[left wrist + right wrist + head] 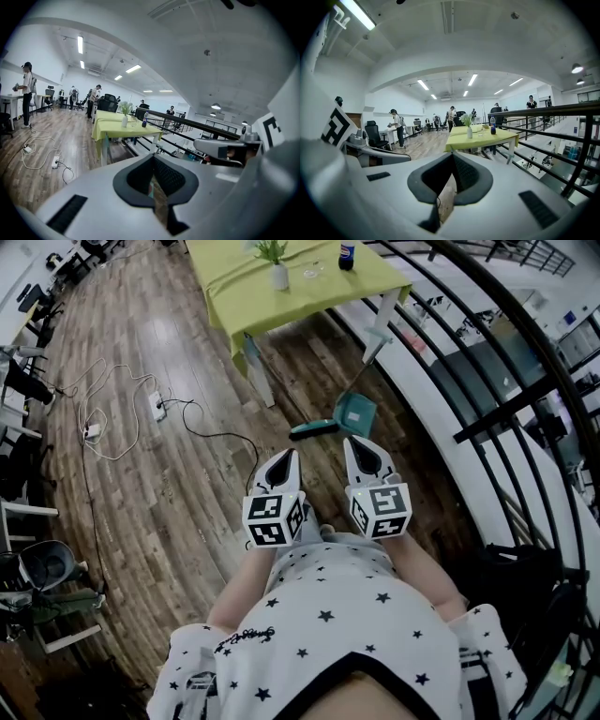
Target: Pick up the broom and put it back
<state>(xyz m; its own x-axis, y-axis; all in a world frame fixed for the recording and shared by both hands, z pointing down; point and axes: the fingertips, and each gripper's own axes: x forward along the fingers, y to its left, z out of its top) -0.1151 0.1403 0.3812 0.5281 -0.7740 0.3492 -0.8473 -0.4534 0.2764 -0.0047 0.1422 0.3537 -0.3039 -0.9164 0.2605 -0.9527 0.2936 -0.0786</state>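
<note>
In the head view the broom's teal head [313,428] lies on the wooden floor, just beyond both grippers. A teal dustpan [356,412] stands right behind it, and a pale handle [372,354] rises from there toward the table's corner. My left gripper [284,463] and right gripper [360,450] are held side by side in front of the person, pointing at the broom and short of it. Both are shut with nothing between the jaws. In the left gripper view [153,158] and the right gripper view [452,155] the jaws hide the broom.
A table with a green cloth [246,289] carries a plant vase [279,276] and a bottle [347,255]. A black railing [487,418] runs along the right. White cables and a power strip [158,407] lie on the floor to the left. Chairs [37,568] stand at the far left.
</note>
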